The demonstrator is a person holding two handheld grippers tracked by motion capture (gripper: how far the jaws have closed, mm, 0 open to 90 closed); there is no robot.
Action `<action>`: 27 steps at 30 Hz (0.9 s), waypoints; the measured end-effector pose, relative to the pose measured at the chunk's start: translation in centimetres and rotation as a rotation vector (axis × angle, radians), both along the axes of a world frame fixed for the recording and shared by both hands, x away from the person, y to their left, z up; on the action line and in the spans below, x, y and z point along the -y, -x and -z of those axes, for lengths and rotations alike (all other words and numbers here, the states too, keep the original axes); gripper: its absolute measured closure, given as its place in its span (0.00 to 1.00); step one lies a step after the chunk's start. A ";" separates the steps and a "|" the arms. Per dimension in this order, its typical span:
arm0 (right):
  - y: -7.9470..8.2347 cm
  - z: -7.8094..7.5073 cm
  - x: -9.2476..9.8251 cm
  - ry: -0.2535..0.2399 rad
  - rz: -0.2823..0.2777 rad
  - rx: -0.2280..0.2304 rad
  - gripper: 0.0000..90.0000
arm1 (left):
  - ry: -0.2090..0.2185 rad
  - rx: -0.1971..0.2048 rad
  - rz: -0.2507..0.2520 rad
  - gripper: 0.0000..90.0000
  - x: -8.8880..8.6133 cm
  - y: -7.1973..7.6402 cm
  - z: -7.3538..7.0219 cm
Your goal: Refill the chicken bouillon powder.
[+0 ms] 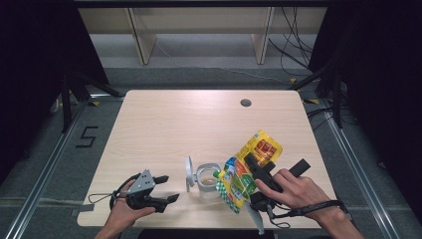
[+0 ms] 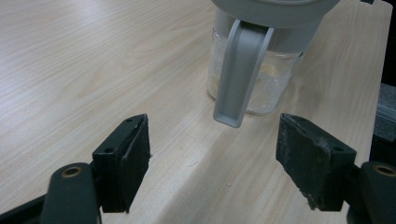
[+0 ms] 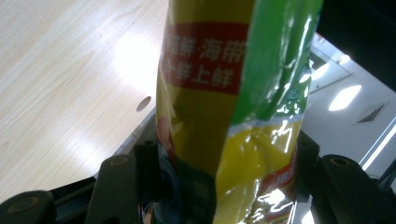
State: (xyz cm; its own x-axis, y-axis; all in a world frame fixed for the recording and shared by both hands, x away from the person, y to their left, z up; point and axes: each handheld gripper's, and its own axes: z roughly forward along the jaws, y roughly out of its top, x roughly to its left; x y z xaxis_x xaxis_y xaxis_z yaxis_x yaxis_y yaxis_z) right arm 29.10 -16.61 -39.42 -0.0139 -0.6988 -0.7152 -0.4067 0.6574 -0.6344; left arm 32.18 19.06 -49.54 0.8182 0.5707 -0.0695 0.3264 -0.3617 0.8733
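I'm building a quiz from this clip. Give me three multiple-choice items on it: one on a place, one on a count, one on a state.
1. Where is the pouch's spout?
A. over the open jar
B. flat on the table
C. at the table's far edge

2. How many grippers grip something?
A. none
B. one
C. two

3. How is the jar's lid?
A. shut
B. flipped up
C. lying apart on the table

Key: 1 A, the tilted pouch's green spout meets the jar's mouth. 2 B, the right gripper clamps the pouch while the left gripper has bare fingers. 3 B, the lid stands upright at the jar's left rim.
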 end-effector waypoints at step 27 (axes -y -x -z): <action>-0.5 0.2 -0.1 -0.129 0.070 -0.095 0.52 | -0.012 -0.004 -0.006 0.29 0.0 0.0 0.0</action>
State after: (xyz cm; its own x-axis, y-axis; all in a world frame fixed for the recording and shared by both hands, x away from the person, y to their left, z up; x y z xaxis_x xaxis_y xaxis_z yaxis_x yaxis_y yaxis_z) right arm 29.64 -16.49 -39.60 -0.1309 -0.5962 -0.7921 -0.4112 0.7597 -0.5038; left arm 32.20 19.09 -49.54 0.8148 0.5760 -0.0661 0.3320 -0.3700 0.8677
